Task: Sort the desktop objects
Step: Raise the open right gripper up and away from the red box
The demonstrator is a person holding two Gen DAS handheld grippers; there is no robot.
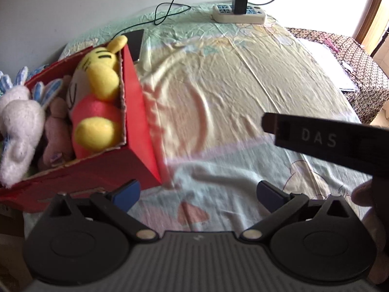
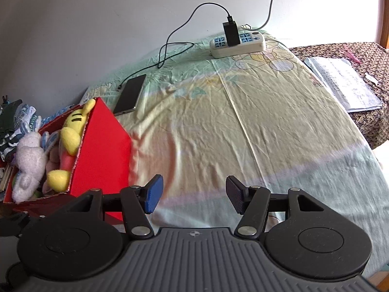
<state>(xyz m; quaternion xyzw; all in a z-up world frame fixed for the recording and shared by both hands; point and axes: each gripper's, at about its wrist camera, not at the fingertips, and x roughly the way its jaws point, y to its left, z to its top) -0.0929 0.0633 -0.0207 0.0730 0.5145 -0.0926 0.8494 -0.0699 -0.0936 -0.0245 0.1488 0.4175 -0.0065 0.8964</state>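
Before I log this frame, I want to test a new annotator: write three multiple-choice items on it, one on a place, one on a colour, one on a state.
1. Where does the phone lie?
A. inside the box
B. on the cloth just behind the box
C. on top of the power strip

2. What colour is the box that holds the plush toys?
A. red
B. blue
C. green

3. How do the two claws stand?
A. both shut on a toy
B. left open, right shut
C. both open and empty

Answers: 1 B, since the phone rests flat on the cloth past the box's far corner, its cable running to the charger in the power strip. 2 A, as its outer walls are red. 3 C, because the left claw and the right claw each show a wide gap with only cloth between the fingers.
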